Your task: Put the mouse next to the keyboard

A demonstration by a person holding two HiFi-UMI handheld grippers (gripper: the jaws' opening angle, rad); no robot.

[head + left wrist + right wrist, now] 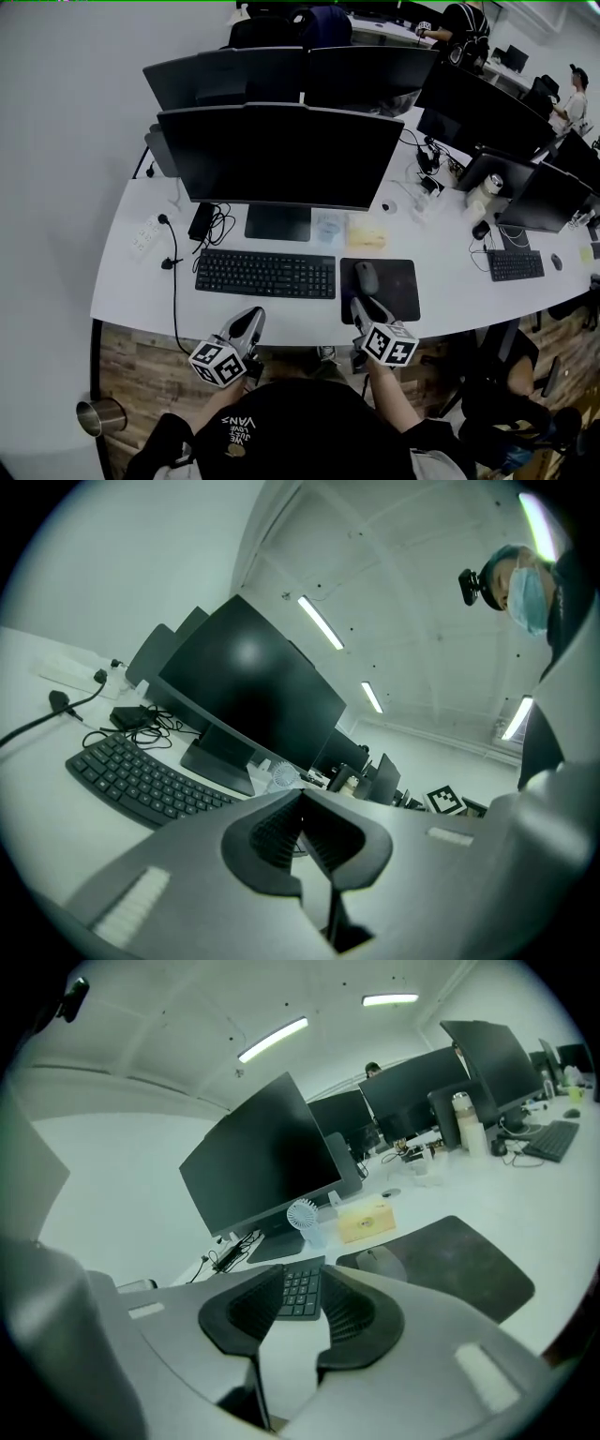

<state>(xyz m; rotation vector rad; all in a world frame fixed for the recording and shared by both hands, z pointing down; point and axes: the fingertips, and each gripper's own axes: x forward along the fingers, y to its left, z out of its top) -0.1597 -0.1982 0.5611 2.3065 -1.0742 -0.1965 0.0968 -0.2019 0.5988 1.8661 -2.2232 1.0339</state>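
A grey mouse (366,277) lies on the left part of a dark mouse pad (398,291), just right of the black keyboard (265,273). My right gripper (359,304) hovers over the desk's front edge, a little short of the mouse, with its jaws apart and nothing between them. In the right gripper view the mouse (380,1262) shows just right of the right gripper (302,1275), and the keyboard's end (302,1294) shows through the gap. My left gripper (255,315) sits near the front edge below the keyboard. Its jaws meet at the tips and hold nothing, with the keyboard (141,780) to their left.
A large monitor (281,155) stands behind the keyboard. A small fan (302,1215) and a yellowish box (364,1223) sit by its foot. A power strip (148,234) and cables (173,272) lie at the left. Other desks with monitors and people fill the back right.
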